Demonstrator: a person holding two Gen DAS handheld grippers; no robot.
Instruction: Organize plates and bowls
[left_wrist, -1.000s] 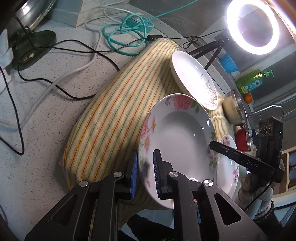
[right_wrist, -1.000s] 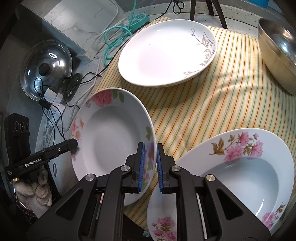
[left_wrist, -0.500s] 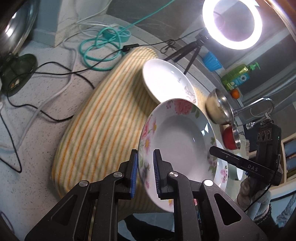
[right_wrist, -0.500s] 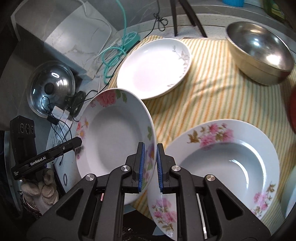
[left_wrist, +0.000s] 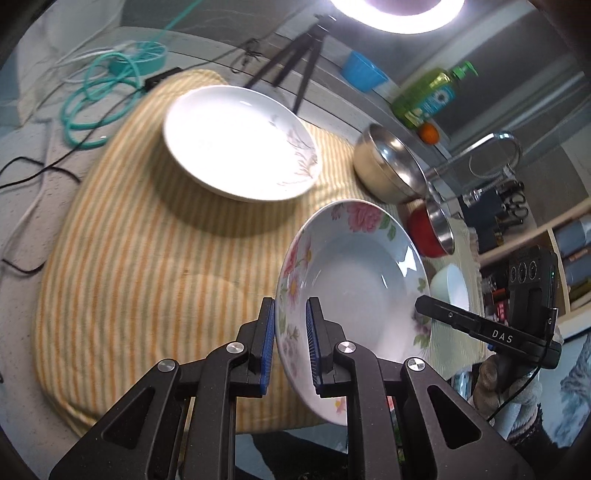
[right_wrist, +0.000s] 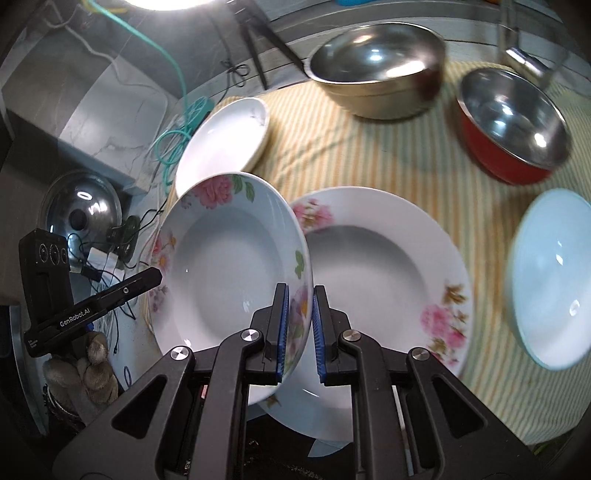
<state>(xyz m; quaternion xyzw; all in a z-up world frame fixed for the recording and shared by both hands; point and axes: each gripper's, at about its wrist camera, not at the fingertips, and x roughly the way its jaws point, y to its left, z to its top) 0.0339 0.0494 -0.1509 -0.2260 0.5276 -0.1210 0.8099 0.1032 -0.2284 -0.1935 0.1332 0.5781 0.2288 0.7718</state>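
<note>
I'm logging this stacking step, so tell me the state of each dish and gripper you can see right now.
Held floral plate: lifted, tilted, gripped at both rims.
Left gripper: shut on its rim.
Right gripper: shut on its opposite rim.
Second floral plate: flat on the striped cloth.
White plate: flat, empty.
Steel bowl: upright, empty.
Red bowl: upright, empty.

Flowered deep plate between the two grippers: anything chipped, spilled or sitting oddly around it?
Nothing stands out. The flowered deep plate is clamped at opposite rims by the left gripper and right gripper, tilted above the striped yellow cloth. No chips or spills show, though the frames are blurred.
</note>
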